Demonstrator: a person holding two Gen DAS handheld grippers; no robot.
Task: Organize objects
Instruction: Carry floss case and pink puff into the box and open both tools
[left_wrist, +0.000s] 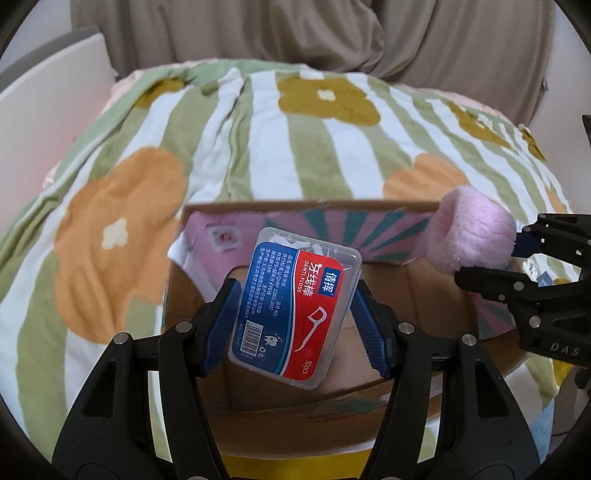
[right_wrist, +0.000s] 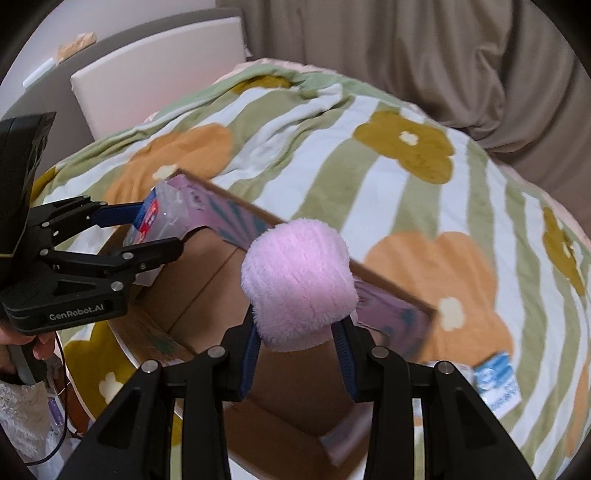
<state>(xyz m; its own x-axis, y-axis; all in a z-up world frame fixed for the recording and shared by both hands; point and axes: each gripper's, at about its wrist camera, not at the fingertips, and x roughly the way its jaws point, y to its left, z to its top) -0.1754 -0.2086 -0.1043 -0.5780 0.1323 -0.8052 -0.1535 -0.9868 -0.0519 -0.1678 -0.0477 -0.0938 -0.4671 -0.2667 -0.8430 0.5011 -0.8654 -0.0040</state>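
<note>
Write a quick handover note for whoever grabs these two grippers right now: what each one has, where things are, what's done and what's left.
Left tongs: shut on the dental floss box, held above the open cardboard box.
Right tongs: shut on the pink fluffy roll, also over the cardboard box.
The cardboard box sits on the flowered blanket; the part of its floor in view looks bare.
Done: both things picked up and brought over the box.
Left: lower and let go of each inside. A blue-and-white packet lies on the blanket beside the box, probably next.

blurred: open brown cardboard box (right_wrist: 207, 280) walls | cut off: blue-and-white packet (right_wrist: 496, 384) behind right gripper arm, print unreadable
</note>
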